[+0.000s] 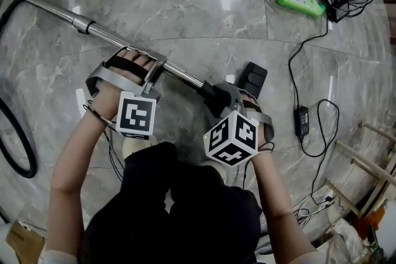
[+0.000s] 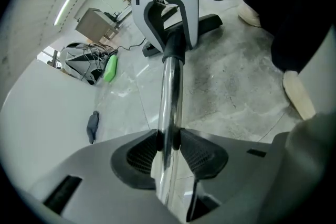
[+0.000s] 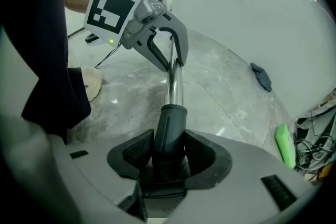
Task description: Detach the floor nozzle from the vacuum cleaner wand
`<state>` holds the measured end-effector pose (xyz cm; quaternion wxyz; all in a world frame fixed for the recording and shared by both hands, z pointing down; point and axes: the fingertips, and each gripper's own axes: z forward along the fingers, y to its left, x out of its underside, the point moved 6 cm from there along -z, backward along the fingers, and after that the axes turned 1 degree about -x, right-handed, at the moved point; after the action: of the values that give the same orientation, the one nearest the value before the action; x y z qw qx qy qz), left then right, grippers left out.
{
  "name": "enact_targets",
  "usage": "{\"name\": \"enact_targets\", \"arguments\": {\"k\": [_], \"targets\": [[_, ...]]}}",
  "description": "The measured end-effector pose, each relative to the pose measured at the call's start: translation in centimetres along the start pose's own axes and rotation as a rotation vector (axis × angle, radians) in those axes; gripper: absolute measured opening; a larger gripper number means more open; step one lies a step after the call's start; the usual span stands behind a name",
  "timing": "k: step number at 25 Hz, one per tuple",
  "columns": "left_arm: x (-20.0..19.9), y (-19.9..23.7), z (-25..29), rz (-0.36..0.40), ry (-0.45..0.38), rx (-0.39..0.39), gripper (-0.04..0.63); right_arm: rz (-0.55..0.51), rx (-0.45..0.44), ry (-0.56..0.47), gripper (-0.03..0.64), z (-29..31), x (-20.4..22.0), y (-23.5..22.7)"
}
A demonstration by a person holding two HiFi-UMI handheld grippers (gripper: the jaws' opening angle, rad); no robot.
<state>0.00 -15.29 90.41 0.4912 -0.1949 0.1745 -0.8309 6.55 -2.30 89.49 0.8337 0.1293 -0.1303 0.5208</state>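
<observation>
A chrome vacuum wand (image 1: pixel 111 38) lies slanted across the marble floor. It ends in a dark grey collar (image 1: pixel 213 96) that joins the black floor nozzle (image 1: pixel 253 78). My left gripper (image 1: pixel 159 68) is shut on the bare metal wand (image 2: pixel 172 97), its ribbed pads (image 2: pixel 149 147) pressing both sides. My right gripper (image 1: pixel 224 99) is shut on the dark collar (image 3: pixel 170 128), close to the nozzle. In the right gripper view the wand (image 3: pixel 173 84) runs up to the left gripper (image 3: pixel 163 55). Much of the nozzle is hidden behind my right gripper in the head view.
A black hose (image 1: pixel 15 139) curves along the left. A green box (image 1: pixel 299 0), tangled cables and a power adapter (image 1: pixel 301 121) lie at the right, with a wooden frame (image 1: pixel 371 176) beyond. A dark rag (image 2: pixel 92 126) lies on the floor. The person's feet and dark trousers are close below.
</observation>
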Motion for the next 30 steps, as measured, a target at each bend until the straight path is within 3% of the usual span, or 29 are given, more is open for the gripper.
{"name": "enact_targets", "arguments": {"k": [3,9,12,14,16,19,23,27,29,30], "targets": [[0.5,0.8,-0.3,-0.024,-0.003,-0.010,0.143,0.017,-0.005,-0.011,0.189,-0.6,0.2,-0.6],[8.0,2.9,-0.6,-0.068,0.193,-0.035,0.143,0.092,0.076,0.070,0.187,-3.1,5.1,-3.9],[9.0,2.8,-0.5,-0.061,0.200,-0.045,0.144,0.096,0.078,0.085,0.187,-2.7,5.4,-4.3],[8.8,2.3,0.1,-0.101,0.192,-0.014,0.146,0.086,0.080,0.086,0.187,-2.1,5.2,-4.4],[8.6,1.6,0.4,-0.212,0.155,0.043,0.156,0.062,0.101,0.064,0.189,-1.8,5.0,-4.4],[7.8,1.2,-0.5,-0.407,0.016,0.100,0.206,0.054,0.133,0.002,0.198,-1.9,4.8,-4.4],[7.3,1.7,-2.3,-0.723,-0.198,0.151,0.236,0.207,0.106,-0.137,0.242,-3.0,4.3,-5.3],[7.6,3.3,-4.9,-1.077,-0.438,0.047,0.235,0.427,0.136,-0.414,0.241,-6.0,3.4,-7.2],[8.0,3.6,-6.1,-1.196,-0.508,-0.049,0.221,0.512,0.159,-0.578,0.241,-7.7,3.0,-7.8],[8.3,3.7,-6.6,-1.237,-0.524,-0.110,0.181,0.559,0.174,-0.657,0.236,-8.5,2.9,-8.1]]}}
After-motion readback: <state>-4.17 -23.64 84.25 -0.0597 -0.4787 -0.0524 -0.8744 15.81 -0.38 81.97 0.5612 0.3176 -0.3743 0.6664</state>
